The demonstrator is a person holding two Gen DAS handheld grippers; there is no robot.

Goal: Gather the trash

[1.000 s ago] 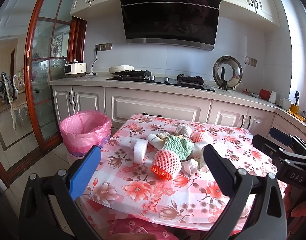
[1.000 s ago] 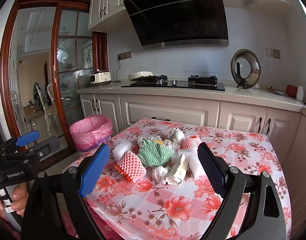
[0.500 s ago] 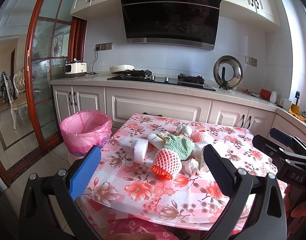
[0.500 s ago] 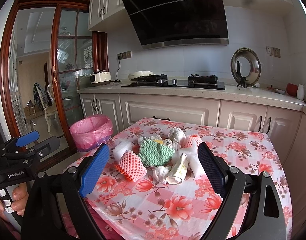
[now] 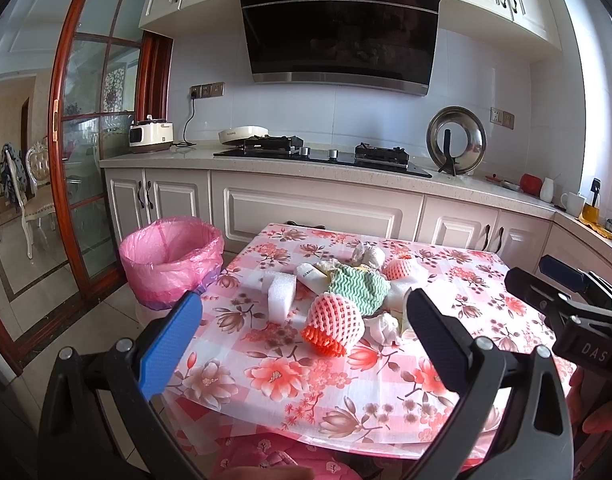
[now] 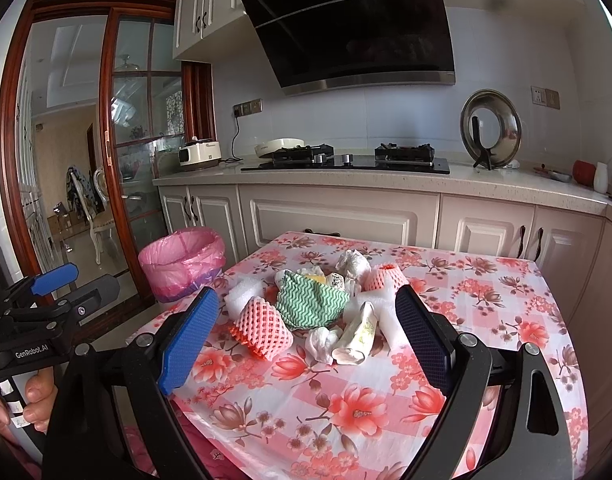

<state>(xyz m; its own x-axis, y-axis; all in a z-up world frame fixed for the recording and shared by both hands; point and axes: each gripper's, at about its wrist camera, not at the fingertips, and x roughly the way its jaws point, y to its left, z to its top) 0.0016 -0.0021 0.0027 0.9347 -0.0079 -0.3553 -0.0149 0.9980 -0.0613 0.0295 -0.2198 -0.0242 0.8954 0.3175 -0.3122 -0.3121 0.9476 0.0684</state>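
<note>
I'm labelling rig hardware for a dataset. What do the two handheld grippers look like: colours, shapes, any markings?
Both are black plastic frames with two long, splayed fingers fixed by silver screws. The left gripper has one blue textured pad and one dark pad; the right gripper looks the same. Seen from the other camera, the left one's body reads "GenRobot.AI" and the right one's reads "DAS". No cables are visible. Bare fingers hold the handles.

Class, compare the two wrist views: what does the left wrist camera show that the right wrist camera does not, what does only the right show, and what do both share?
Only the left wrist view: the yellow cup at the counter's far end, and the right tool from the side.

Only the right wrist view: the person's hand holding the left tool.

Both: pink-lined bin, floral table, pile of trash with orange foam net and green wavy cloth.
</note>
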